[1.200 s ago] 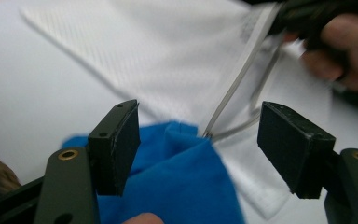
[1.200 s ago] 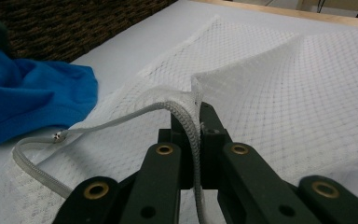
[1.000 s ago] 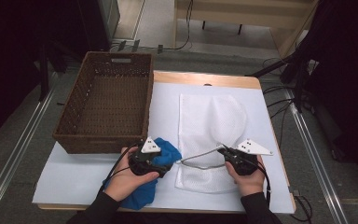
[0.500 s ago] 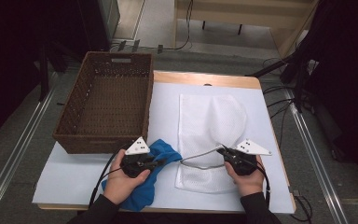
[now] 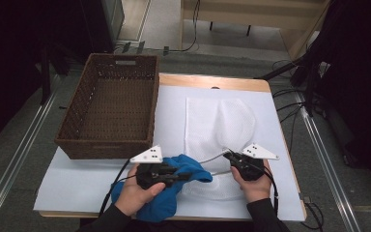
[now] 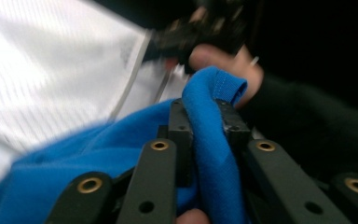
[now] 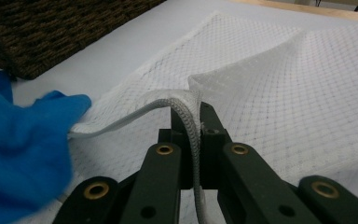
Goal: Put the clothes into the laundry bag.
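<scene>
Here my left gripper (image 6: 204, 122) pinches a fold of the blue cloth (image 5: 166, 193) at the near edge while my right gripper (image 7: 192, 122) clamps the mesh bag's (image 5: 217, 125) rim; the thin fold could slip free, or the held-up mouth sag shut.

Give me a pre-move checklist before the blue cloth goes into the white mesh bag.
1. Left claw clamped on the blue cloth: ok, a fold sits between its jaws.
2. Right claw holding the mesh bag's rim: ok, the edge is pinched and lifted.
3. Bag mouth open wide enough: cannot tell.
4. Cloth close to the mouth: ok, in the high view it lies beside the mesh bag.
5. Wicker basket out of the way: ok, it stands to the left.
</scene>
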Available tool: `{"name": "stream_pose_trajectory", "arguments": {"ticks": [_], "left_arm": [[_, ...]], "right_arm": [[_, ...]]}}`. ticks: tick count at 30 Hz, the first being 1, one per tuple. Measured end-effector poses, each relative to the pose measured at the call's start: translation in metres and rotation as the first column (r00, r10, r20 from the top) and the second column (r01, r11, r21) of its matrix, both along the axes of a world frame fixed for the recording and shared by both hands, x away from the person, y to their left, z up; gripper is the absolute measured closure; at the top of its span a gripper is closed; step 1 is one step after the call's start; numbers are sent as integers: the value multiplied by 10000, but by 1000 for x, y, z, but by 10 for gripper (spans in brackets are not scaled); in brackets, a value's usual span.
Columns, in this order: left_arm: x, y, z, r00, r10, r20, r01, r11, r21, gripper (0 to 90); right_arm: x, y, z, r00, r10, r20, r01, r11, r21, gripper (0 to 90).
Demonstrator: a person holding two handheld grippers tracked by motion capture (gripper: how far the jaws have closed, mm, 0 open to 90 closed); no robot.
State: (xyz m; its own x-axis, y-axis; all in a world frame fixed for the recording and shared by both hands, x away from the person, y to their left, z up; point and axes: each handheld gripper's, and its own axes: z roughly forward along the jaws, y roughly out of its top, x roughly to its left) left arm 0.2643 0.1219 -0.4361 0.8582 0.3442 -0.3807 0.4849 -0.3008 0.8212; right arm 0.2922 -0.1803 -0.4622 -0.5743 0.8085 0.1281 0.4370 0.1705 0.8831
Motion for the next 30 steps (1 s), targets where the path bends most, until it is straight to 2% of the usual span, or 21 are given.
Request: {"name": "stream_pose_trajectory", "arguments": {"ticks": [1, 2, 3, 4, 5, 7, 8, 12, 13, 14, 15, 16, 20, 21, 22, 24, 25, 26, 27, 28, 30], "left_arm": [[1, -5, -7, 9998, -21, -190, 28, 9993, 365, 663], [0, -10, -11, 9998, -97, -195, 109, 9979, 646, 663], [-6, -14, -9, 9993, -178, 330, 143, 9943, 1060, 556], [-6, -14, -9, 9993, -178, 330, 143, 9943, 1060, 477], [-10, -13, 2, 9948, 197, 1002, -317, 9924, 1192, 397], [-11, -12, 9, 9911, 471, 1244, -619, 9911, 1179, 318], [-8, -10, 18, 9836, 756, 1639, -984, 9858, 1359, 279], [2, -15, 13, 9894, 719, 1259, -950, 9774, 1886, 188], [8, -22, -2, 9904, 643, 1223, -960, 9568, 2743, 151], [11, -26, -10, 9913, 727, 1094, -1041, 9427, 3171, 136], [11, -26, -10, 9913, 727, 1094, -1041, 9427, 3171, 133], [15, -33, -23, 9913, 944, 915, -1234, 9081, 4001, 130], [13, -39, -30, 9928, 603, 1037, -989, 9004, 4237, 85], [12, -41, -29, 9893, 590, 1335, -1142, 8825, 4562, 101], [11, -41, -29, 9861, 690, 1512, -1325, 8755, 4646, 152], [10, -41, -28, 9830, 802, 1655, -1498, 8711, 4676, 197], [9, -39, -27, 9765, 925, 1949, -1757, 8651, 4699, 300], [9, -34, -26, 9813, 850, 1727, -1532, 8879, 4339, 531], [9, -34, -26, 9813, 850, 1727, -1532, 8879, 4339, 621], [8, -29, -23, 9846, 633, 1628, -1248, 9071, 4020, 701], [7, -27, -21, 9847, 605, 1634, -1206, 9134, 3887, 782]], "right_arm": [[0, 0, 0, 10000, 35, 4, -35, 10000, -25, 888], [0, 0, 0, 10000, 35, 4, -35, 10000, -25, 888], [-1, -1, 1, 10000, 40, 0, -40, 10000, -40, 887], [-1, -1, 1, 10000, 39, 12, -39, 10000, -52, 886], [-1, -2, 1, 10000, 86, 41, -85, 9999, -63, 883], [-1, -3, 0, 9999, 110, 46, -110, 9999, -41, 881], [-1, -3, 0, 10000, 90, 28, -90, 10000, -24, 881], [-1, -2, 0, 9999, 125, 28, -124, 9999, -27, 881], [-1, -2, 0, 9999, 117, 23, -117, 9999, -13, 881], [-1, -2, 1, 9999, 105, 32, -105, 9999, -4, 881], [-1, -2, 1, 10000, 96, 23, -96, 10000, -6, 881], [-1, -2, 1, 9999, 104, 26, -104, 9999, -1, 881], [-1, -2, 0, 9999, 135, 32, -135, 9999, -20, 881], [-1, -2, 0, 9999, 147, -7, -147, 9999, -13, 881], [0, -2, 0, 9999, 159, 4, -159, 9999, -24, 881], [-1, -2, 0, 9999, 169, 9, -169, 9999, -31, 881], [-1, -2, 0, 9999, 156, 9, -156, 9999, -36, 881], [-1, -2, 1, 9999, 153, 19, -153, 9999, -21, 881], [-1, -2, 1, 9999, 153, 19, -153, 9999, -21, 881], [-1, -3, 1, 9999, 146, 11, -146, 9999, -13, 881], [-2, -3, 2, 9999, 136, 26, -136, 9999, -16, 881]]}}
